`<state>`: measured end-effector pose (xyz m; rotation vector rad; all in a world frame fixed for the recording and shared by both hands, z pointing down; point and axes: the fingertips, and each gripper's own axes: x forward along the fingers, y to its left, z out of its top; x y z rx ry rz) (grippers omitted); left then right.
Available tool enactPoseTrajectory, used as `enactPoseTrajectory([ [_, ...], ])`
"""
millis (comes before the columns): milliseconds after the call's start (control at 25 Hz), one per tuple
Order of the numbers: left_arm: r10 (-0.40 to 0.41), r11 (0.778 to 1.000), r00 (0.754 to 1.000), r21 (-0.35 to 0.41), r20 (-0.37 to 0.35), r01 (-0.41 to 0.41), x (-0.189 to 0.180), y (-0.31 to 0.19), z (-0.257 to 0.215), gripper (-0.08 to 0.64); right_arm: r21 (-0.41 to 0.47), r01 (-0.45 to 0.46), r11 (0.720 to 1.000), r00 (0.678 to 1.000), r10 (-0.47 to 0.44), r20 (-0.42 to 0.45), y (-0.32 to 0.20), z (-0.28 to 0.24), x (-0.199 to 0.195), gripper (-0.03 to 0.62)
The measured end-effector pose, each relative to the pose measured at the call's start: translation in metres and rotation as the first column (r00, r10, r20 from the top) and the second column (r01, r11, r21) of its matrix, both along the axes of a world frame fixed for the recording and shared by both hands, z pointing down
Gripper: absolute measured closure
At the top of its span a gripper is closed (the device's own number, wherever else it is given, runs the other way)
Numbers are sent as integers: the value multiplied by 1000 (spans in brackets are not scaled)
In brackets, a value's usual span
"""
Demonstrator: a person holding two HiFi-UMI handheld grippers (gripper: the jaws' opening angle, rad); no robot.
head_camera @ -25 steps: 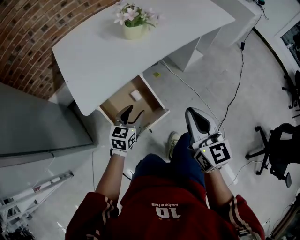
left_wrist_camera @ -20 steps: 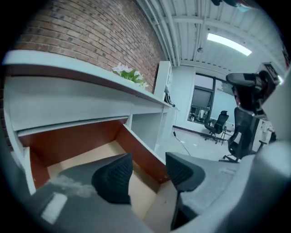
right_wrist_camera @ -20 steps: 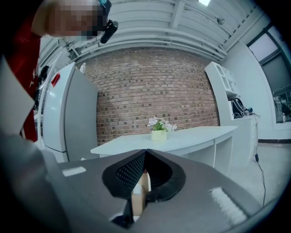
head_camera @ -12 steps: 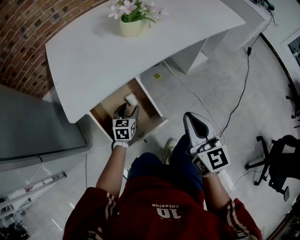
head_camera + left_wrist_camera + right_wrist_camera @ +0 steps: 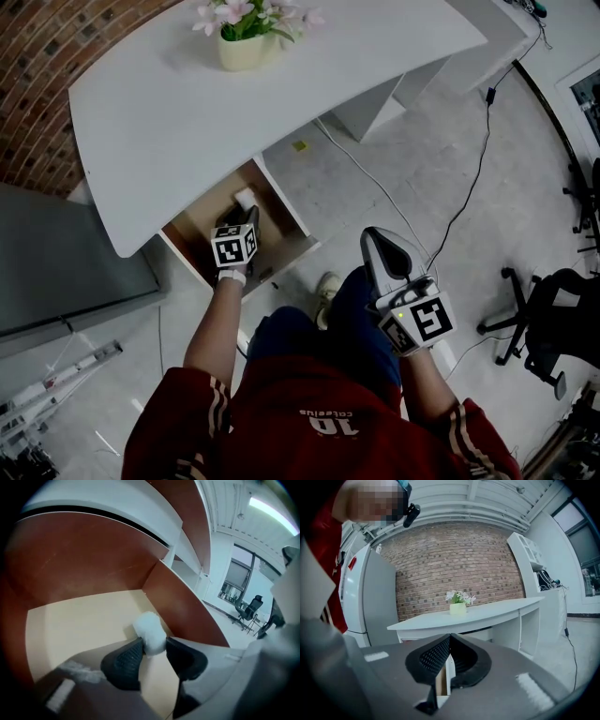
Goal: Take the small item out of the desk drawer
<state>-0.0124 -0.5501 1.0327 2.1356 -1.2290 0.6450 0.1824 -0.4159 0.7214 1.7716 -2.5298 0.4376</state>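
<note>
Left gripper [image 5: 153, 646] closes on the small item [image 5: 149, 631] between its jaws.

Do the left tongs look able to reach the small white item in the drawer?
Likely yes: the drawer is open, and the closing left tongs touch the small white item between them.

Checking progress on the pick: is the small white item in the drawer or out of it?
In. The small white item lies on the floor of the drawer, between its walls, with the left gripper fingers closing on it.
</note>
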Motion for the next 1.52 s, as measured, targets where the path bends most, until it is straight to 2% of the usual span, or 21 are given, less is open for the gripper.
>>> enactPoseTrajectory([
  [160,55,998,998,-5,6,-55,2,11,-12,407,-26,13,1000,999,-14,-42,7,-5,-2,589],
  [360,102,995,995,6,-4,-102,7,25,-50,410,-18,-6,1000,1000,6,14,8,-48,-12,589],
  [520,137,990,990,14,-19,-137,12,48,-90,410,-43,1,999,999,-3,-46,25,-75,-16,589],
  [960,258,964,965,71,-43,-255,24,116,-243,411,11,-48,999,997,49,-64,65,-208,-23,589],
  [1080,275,958,958,108,-85,-265,17,138,-292,411,46,-60,997,995,64,-75,88,-240,-34,589],
  [1160,295,949,948,152,-115,-277,10,151,-329,410,71,-72,995,994,78,-77,107,-257,-47,589],
  [1320,360,909,926,265,-112,-321,-16,189,-398,410,82,-94,992,994,99,-48,153,-274,-84,589],
  [1440,403,884,908,305,-116,-354,-39,227,-434,410,83,-106,991,992,111,-54,188,-286,-112,589],
  [1520,416,880,899,311,-136,-360,-56,249,-452,410,87,-111,990,991,117,-63,207,-298,-128,589],
])
